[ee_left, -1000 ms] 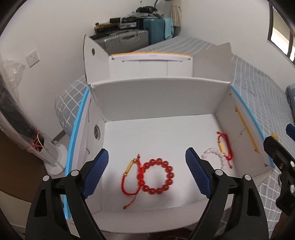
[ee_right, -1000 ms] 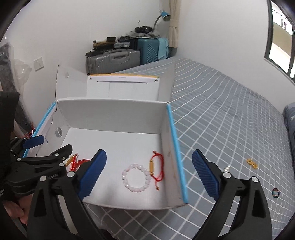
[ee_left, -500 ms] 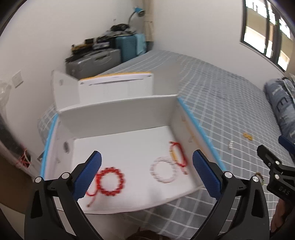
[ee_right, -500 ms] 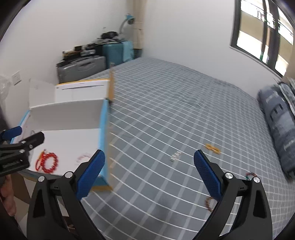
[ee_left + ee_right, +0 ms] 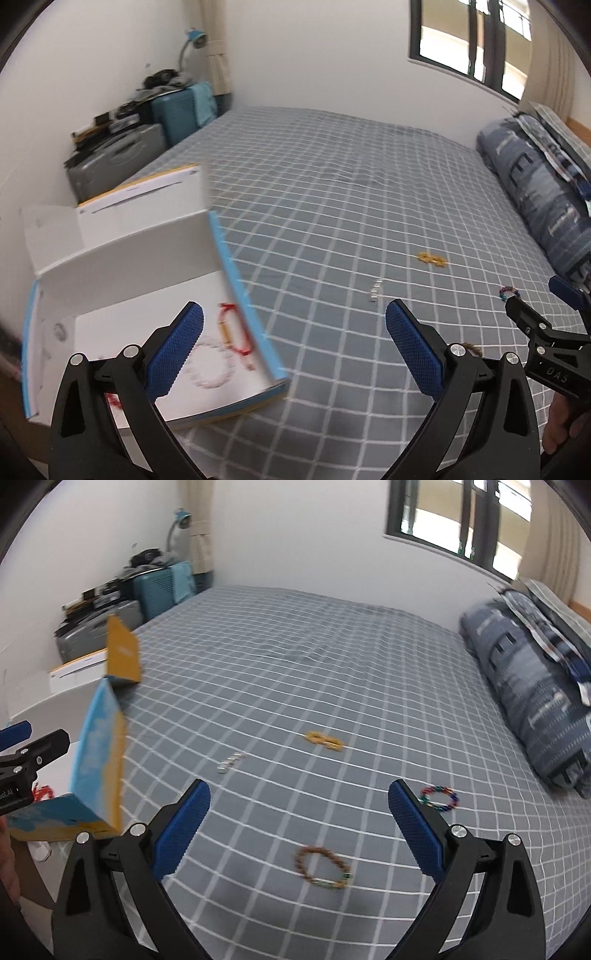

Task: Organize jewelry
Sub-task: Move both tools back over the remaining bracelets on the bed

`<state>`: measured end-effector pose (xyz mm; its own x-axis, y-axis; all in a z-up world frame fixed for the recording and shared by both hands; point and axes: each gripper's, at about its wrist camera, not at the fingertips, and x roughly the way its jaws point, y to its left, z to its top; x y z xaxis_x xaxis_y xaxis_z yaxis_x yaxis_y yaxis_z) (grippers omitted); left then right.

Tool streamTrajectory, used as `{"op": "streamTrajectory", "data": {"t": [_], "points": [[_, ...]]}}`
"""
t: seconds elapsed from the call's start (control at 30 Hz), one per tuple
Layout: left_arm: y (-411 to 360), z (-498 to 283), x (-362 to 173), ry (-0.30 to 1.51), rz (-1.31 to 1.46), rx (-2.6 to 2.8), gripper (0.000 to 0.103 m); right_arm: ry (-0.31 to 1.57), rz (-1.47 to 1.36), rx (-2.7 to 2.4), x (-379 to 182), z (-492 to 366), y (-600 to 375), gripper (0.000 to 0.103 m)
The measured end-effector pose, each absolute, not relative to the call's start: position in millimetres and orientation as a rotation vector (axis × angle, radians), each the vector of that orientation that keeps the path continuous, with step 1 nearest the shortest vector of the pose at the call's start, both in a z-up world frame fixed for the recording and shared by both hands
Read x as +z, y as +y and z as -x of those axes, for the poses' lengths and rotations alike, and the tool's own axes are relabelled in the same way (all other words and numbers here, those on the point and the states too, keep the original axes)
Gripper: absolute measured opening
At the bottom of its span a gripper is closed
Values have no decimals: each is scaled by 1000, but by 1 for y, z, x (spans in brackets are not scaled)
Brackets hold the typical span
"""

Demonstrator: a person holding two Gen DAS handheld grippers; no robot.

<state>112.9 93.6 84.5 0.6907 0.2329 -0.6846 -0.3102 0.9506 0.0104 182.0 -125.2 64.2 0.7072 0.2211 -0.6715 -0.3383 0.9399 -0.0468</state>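
An open white box [image 5: 122,266] with blue edges sits at the bed's left corner; inside lie a white bead bracelet [image 5: 212,363] and a red cord bracelet [image 5: 234,332]. The box also shows in the right wrist view [image 5: 98,753]. On the grey checked bed lie a brown bead bracelet [image 5: 323,866], a multicolour bead bracelet [image 5: 439,797], a gold piece [image 5: 323,740] and a small silver piece [image 5: 231,762]. My left gripper [image 5: 293,350] is open and empty over the box's right edge. My right gripper [image 5: 299,827] is open and empty above the brown bracelet.
A rolled blue patterned quilt [image 5: 532,686] lies along the bed's right side. Suitcases [image 5: 147,133] and clutter stand against the far left wall. A window [image 5: 476,40] is at the back right.
Both grippers have swung right, away from the box interior and toward the open bed. The loose jewelry on the bed has come into view; both stay open.
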Motion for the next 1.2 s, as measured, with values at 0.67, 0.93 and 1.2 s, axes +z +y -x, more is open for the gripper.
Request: {"op": "streamTrajectory", "data": {"t": [0.67,0.93,1.2], "points": [[39,-294,-32,937,103,174,97,929,-26,58,-32,-347,-277,93],[32,-316,-71,984,66,157,97,1037,-18,36,-84,-375,-290,93],[36,-322,-93,1014,78,164,97,1058,-26,6,-109,-381,-295,93]]}}
